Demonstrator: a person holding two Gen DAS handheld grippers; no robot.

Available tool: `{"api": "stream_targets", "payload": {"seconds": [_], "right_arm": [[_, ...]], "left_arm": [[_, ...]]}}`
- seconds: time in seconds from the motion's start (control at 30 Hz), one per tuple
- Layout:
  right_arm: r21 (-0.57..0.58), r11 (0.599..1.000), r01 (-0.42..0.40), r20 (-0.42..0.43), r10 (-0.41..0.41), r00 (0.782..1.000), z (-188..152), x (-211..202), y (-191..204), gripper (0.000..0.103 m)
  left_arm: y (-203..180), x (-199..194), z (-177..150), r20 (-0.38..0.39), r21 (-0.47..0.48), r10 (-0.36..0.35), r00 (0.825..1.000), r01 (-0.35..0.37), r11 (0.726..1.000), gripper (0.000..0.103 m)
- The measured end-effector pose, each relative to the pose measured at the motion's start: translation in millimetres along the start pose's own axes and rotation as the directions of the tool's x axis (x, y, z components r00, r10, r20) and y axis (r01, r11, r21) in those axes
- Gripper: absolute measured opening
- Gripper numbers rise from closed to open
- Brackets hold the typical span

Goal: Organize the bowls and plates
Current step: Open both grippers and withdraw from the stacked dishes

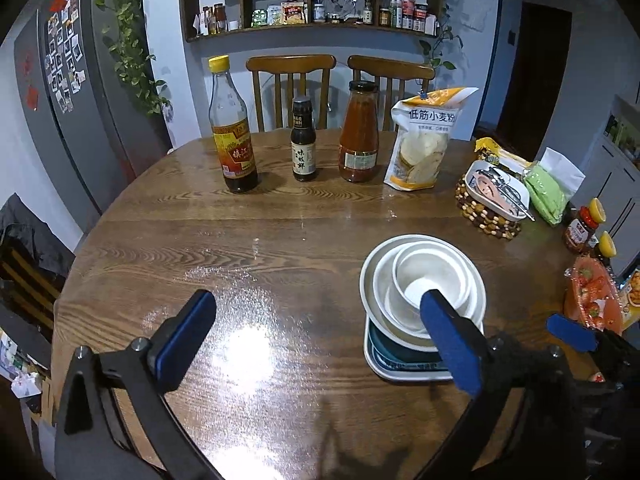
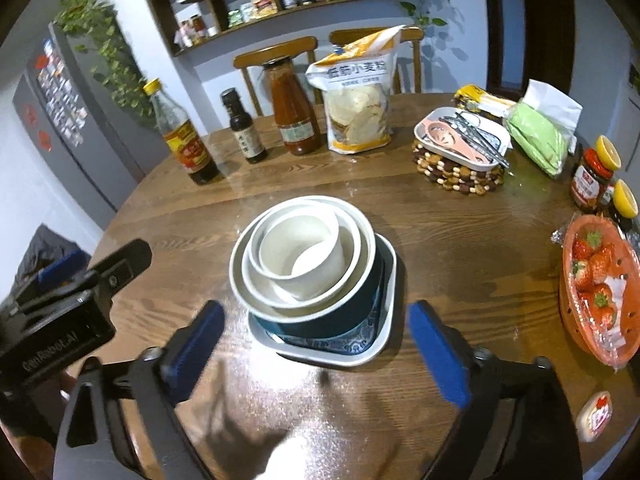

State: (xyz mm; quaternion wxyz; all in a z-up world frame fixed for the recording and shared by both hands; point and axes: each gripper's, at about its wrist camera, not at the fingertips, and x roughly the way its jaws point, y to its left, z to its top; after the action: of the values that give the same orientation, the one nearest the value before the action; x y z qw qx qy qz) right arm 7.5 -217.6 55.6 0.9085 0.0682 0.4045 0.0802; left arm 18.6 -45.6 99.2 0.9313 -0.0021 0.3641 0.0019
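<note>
A stack of nested bowls (image 2: 308, 256) stands on a square white plate (image 2: 386, 320) with a blue pattern, on the round wooden table (image 2: 460, 260). The smallest white bowl (image 2: 304, 254) lies tilted inside two larger ones; the outer bowl is dark teal outside. The stack also shows in the left wrist view (image 1: 424, 288). My right gripper (image 2: 316, 344) is open and empty, just in front of the plate. My left gripper (image 1: 320, 340) is open and empty, left of the stack; its right finger overlaps the stack in view.
At the back stand a vinegar bottle (image 1: 232, 136), a small dark bottle (image 1: 303, 144), a red sauce jar (image 1: 359, 136) and a flour bag (image 1: 424, 140). A utensil dish on a beaded trivet (image 2: 460, 152), green pack, jars and a strawberry basket (image 2: 596, 284) line the right side.
</note>
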Motion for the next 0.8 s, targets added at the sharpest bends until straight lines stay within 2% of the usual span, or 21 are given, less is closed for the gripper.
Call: {"api": "stream_targets", "payload": {"seconds": [0.1, 0.3, 0.53, 0.8], "right_arm": [[-0.046, 0.999, 0.021, 0.007, -0.021, 1.000, -3.3, -2.8, 5.2, 0.102], [-0.069, 0.997, 0.031, 0.018, -0.030, 0.999, -6.4, -9.4, 6.4, 0.102], [-0.117, 0.992, 0.054, 0.013, -0.053, 0.998, -8.3, -9.3, 9.4, 0.102], [-0.133, 0.989, 0.060, 0.009, -0.059, 0.998, -7.8, -11.1, 9.0, 0.102]], "left_arm": [[-1.2, -4.6, -2.4, 0.000, 0.016, 0.015, 1.000, -0.015, 1.000, 0.102], [-1.5, -9.5, -9.4, -0.016, 0.048, 0.022, 1.000, -0.021, 0.999, 0.102], [0.9, -20.1, -10.2, -0.001, 0.047, 0.037, 0.999, -0.037, 0.998, 0.102], [5.9, -19.0, -11.4, -0.029, 0.025, 0.070, 0.997, -0.069, 0.997, 0.102]]}}
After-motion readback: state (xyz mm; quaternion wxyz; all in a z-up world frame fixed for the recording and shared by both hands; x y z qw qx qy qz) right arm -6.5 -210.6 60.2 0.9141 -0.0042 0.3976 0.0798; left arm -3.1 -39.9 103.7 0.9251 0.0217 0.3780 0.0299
